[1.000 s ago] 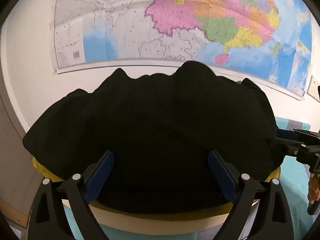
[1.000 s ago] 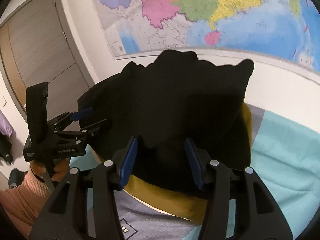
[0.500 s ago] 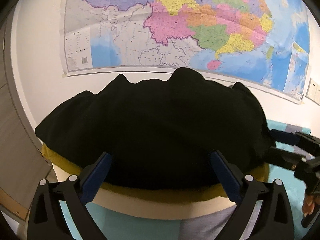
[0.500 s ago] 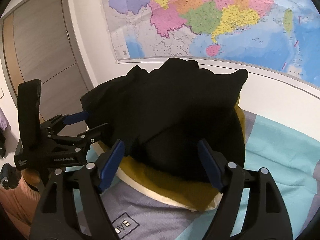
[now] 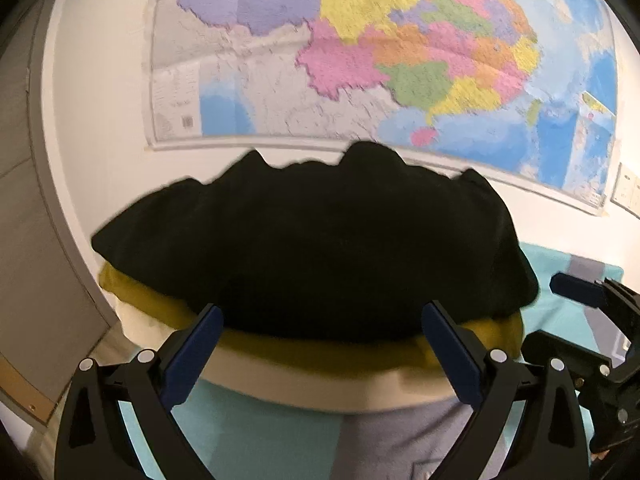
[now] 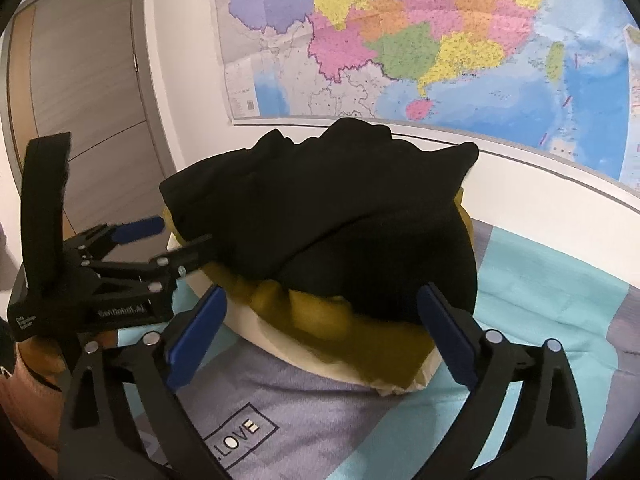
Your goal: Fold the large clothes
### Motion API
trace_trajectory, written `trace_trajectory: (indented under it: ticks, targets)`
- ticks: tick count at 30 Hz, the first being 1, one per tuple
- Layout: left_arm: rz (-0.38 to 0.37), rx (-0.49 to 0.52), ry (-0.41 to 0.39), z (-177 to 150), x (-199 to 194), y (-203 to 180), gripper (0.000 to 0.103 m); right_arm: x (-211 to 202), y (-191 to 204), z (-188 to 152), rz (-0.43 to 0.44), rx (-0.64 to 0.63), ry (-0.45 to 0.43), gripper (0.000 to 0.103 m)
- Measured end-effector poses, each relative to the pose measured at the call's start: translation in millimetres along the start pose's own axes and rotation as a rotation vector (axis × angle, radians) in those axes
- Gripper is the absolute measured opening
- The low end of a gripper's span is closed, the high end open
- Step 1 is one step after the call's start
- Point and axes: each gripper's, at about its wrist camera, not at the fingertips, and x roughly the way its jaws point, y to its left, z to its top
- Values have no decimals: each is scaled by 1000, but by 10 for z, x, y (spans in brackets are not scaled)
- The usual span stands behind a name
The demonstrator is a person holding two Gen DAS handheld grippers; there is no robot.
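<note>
A folded black garment (image 5: 312, 256) lies on top of a stack, over a mustard-yellow garment (image 5: 332, 350) and a cream one (image 5: 304, 384). It also shows in the right wrist view (image 6: 332, 208), above the yellow garment (image 6: 352, 332). My left gripper (image 5: 320, 320) is open and empty, just in front of the stack. My right gripper (image 6: 320, 304) is open and empty, its fingers apart before the stack's near corner. The left gripper also shows in the right wrist view (image 6: 176, 240), and the right gripper in the left wrist view (image 5: 592, 292).
The stack sits on a bed with a teal and grey-lilac cover (image 6: 304, 400) printed "LOVE". A large coloured map (image 5: 380, 52) hangs on the white wall behind. A grey door (image 6: 80, 100) stands at the left.
Both grippers have pulled back from the black garment. The right gripper opened and let it go. The stack now sits farther from both cameras.
</note>
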Motion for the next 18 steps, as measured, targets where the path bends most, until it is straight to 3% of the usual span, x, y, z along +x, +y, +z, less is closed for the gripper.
trace_trajectory:
  ticks: [5, 18]
  targets:
    - [-3, -39, 38, -95, -61, -30, 96, -110, 24, -100, -11, 9, -15, 97]
    - [37, -36, -10, -232, -358, -171, 96, -368, 39, -310, 0, 34, -39, 97]
